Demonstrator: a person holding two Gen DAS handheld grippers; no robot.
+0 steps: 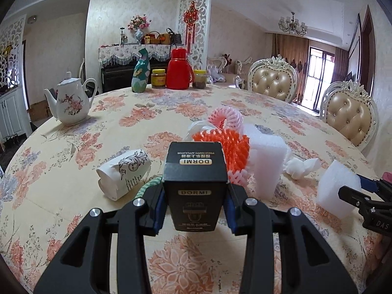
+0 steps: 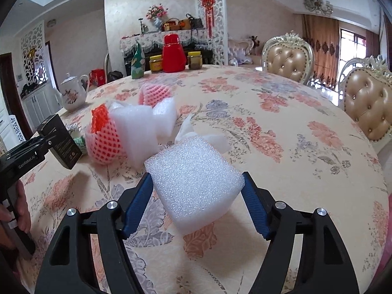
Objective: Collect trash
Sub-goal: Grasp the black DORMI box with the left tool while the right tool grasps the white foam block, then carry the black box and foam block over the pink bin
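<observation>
Black carton (image 1: 196, 186) clamped upright in the left claw (image 1: 194, 205), raised above the floral surface (image 1: 73, 220). White foam block (image 2: 193, 183) between the right claw's (image 2: 197, 205) blue pads (image 2: 137, 203), both pads touching its sides; lifted or resting cannot be told. Behind lie red fruit netting (image 1: 226, 150), more foam (image 1: 267, 156) and a crushed paper cup (image 1: 122, 174).

Black box (image 1: 196, 186) upright, white foam block (image 2: 196, 183) tilted over table.
</observation>
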